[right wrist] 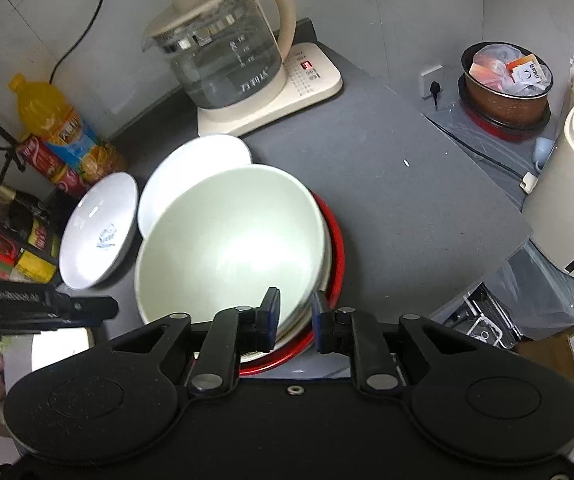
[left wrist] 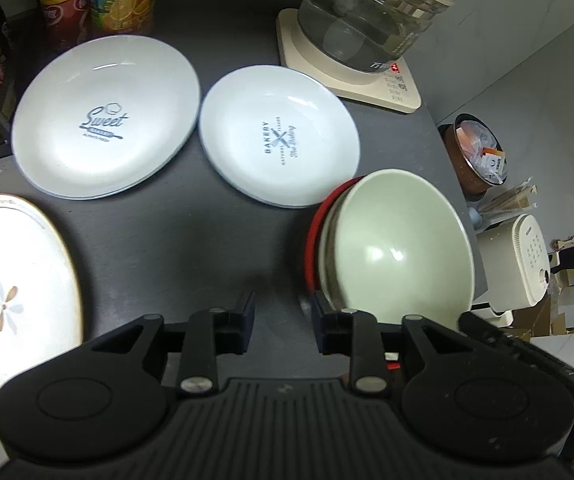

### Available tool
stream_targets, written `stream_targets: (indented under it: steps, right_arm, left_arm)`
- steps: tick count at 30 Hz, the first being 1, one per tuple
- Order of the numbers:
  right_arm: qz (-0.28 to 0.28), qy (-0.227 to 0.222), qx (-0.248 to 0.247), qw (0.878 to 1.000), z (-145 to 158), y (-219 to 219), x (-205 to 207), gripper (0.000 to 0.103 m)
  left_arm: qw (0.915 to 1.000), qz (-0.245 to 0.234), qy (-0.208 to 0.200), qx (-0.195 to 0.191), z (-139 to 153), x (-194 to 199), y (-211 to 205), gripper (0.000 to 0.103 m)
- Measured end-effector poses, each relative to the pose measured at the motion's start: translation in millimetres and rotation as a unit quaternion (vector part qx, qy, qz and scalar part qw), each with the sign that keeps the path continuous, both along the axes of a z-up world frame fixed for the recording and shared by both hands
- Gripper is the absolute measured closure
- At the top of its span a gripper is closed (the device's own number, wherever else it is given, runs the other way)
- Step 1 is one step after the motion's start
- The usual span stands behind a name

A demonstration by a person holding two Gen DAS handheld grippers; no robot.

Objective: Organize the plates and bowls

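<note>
Bare counter (right wrist: 407, 200) right of the stacked bowls (right wrist: 231, 240); kettle (right wrist: 227, 52) and seemingly plates (left wrist: 105, 116) crowd elsewhere.

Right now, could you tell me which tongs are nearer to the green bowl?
Right. The right tongs straddle the green bowl at its near rim, jaws open around it. The left tongs hover beside it over bare countertop.

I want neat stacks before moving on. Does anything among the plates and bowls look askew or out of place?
Yes: the pale green bowl sits tilted and off-centre in the stack above the red-rimmed dish, which shows only along one side. The right gripper is open, its fingers straddling the bowl's rim. The Sweet plate and Bakery plate lie flat.
</note>
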State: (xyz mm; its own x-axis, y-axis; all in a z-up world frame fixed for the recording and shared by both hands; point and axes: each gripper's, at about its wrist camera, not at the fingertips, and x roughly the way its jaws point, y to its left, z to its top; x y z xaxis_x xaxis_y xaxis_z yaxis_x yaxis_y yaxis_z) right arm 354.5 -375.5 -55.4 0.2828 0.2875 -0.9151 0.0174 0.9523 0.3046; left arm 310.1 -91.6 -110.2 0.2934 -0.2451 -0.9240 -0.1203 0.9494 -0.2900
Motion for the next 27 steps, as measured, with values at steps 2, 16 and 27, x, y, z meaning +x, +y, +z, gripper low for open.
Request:
stream_targets:
  steps: [2, 16, 27]
  right_arm:
    - [-0.005, -0.005, 0.002, 1.0, 5.7, 3.1, -1.4, 0.072]
    - [0.036, -0.034, 0.007, 0.999, 29.4, 78.3, -8.1, 0.016]
    - [0.115, -0.03, 0.026, 0.993, 32.0, 141.9, -1.7, 0.011]
  left_arm:
    - [1.0, 0.003, -0.002, 0.004, 0.0, -2.9, 6.2, 0.059]
    - [0.9989, 0.018, -0.011, 0.042, 1.6, -33.3, 72.6, 0.026]
    - [0.9956, 0.079, -0.005, 0.05, 3.0, -57.7, 125.3, 0.026]
